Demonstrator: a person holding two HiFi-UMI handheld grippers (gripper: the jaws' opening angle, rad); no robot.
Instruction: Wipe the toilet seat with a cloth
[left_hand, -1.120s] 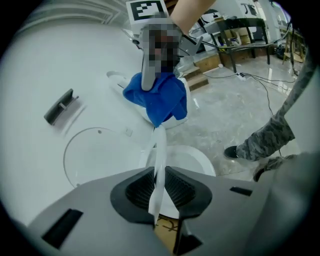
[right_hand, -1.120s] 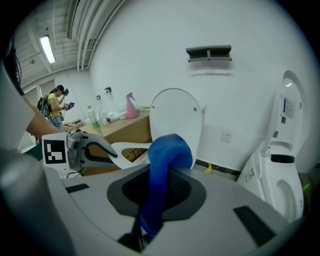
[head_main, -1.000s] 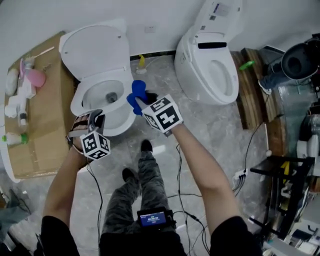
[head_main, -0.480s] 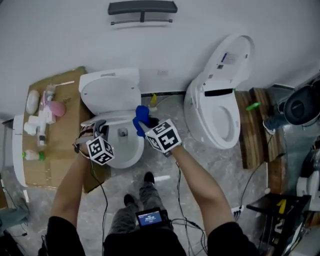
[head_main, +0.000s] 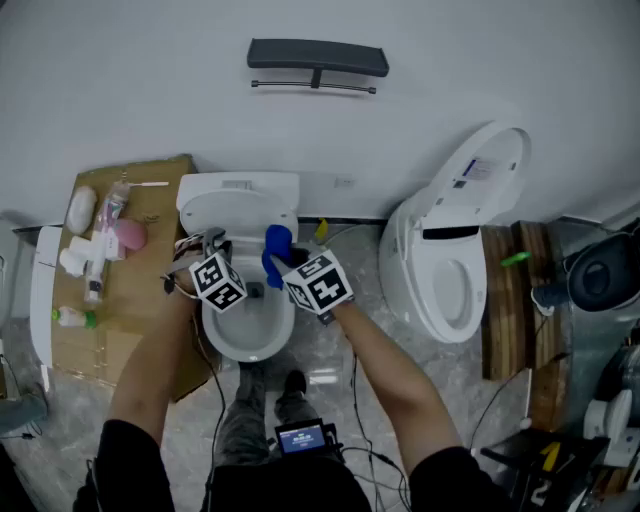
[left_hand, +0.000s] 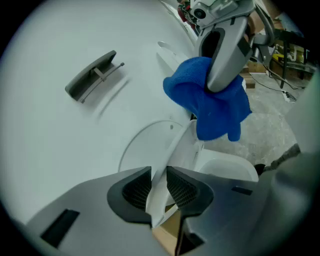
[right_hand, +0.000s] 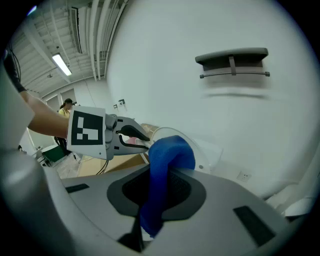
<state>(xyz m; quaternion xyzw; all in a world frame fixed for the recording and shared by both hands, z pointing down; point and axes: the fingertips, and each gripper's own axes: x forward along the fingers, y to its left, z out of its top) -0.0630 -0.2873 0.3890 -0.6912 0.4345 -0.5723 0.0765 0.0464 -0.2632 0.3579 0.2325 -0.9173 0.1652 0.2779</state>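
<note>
The white toilet (head_main: 245, 335) stands against the wall with its lid (head_main: 240, 205) up. My left gripper (head_main: 207, 243) is at the lid's left side. The thin white edge of the toilet seat (left_hand: 175, 150) runs upright between its jaws, which have just been opening; a gap shows beside the right pad (left_hand: 182, 190). Just right of it, over the bowl, my right gripper (head_main: 280, 262) is shut on a blue cloth (head_main: 274, 244). The cloth (right_hand: 167, 155) hangs bunched from the pads, and in the left gripper view it (left_hand: 210, 100) dangles in front of the wall.
A second toilet (head_main: 450, 270) with its lid raised stands to the right. Cardboard (head_main: 150, 190) with bottles and a pink thing lies on the left. A dark bar (head_main: 318, 58) is fixed on the wall above. Wooden boards (head_main: 515, 300) and cables lie at the right.
Both grippers have risen from the bowl's rim toward the wall. The seat edge has come up with the left gripper. The right gripper still carries the blue cloth.
</note>
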